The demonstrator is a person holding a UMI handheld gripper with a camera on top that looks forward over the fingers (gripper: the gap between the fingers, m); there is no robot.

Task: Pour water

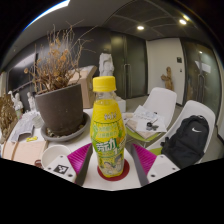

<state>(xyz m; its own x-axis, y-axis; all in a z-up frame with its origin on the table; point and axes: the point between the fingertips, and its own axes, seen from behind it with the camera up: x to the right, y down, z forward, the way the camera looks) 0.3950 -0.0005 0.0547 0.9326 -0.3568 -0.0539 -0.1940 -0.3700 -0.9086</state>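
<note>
One yellow-capped bottle (107,128) upright, clamped between both pink pads of gripper (108,160), potted dry plant (58,95) at ten o'clock, black backpack (187,137) at three.

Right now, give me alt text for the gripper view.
A yellow bottle with a yellow cap stands upright on a white table between the claw fingers. A potted dry plant stands behind, a black backpack beside.

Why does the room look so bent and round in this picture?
Gripper view: a wide-angle lens bows the ceiling lights and white chairs; the yellow-capped plastic bottle between the tongs looks sharp and oversized, being nearest.
</note>
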